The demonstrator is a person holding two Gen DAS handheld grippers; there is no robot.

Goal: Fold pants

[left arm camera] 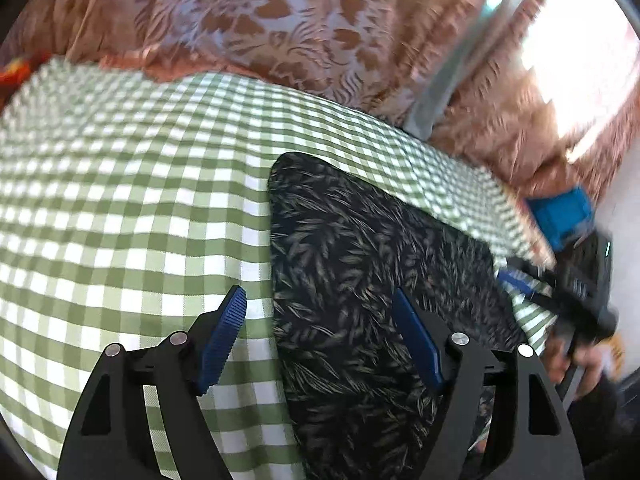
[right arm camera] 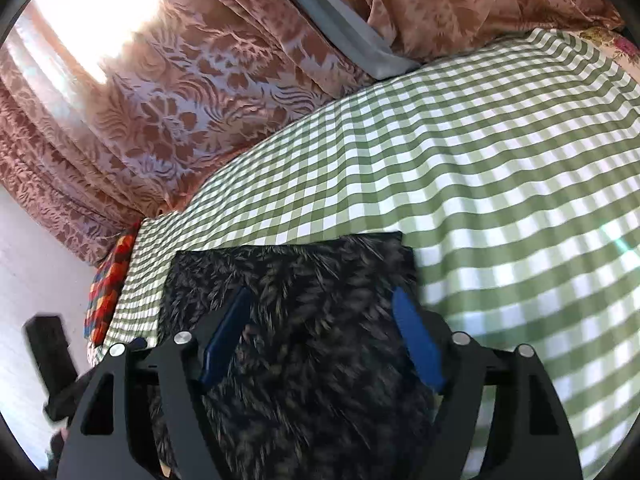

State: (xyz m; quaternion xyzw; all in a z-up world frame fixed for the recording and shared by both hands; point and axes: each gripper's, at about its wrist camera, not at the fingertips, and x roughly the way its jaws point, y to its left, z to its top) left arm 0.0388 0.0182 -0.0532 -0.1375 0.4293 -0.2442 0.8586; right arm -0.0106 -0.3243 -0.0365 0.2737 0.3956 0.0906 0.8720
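Observation:
The pants (left arm camera: 360,264) are dark fabric with a pale feather print, folded into a flat rectangle on a green-and-white checked cloth (left arm camera: 120,200). My left gripper (left arm camera: 320,312) is open and empty above the pants' left edge; one finger is over the cloth, the other over the pants. In the right wrist view the pants (right arm camera: 296,280) fill the lower middle. My right gripper (right arm camera: 324,312) is open and empty just above them. The right gripper also shows in the left wrist view (left arm camera: 568,220), blurred, at the pants' right side.
Orange-brown patterned curtains (right arm camera: 180,112) hang along the far edge of the checked cloth (right arm camera: 480,160). A red patterned cushion (right arm camera: 108,288) lies at the cloth's left end. A bright window (right arm camera: 100,12) is behind the curtains.

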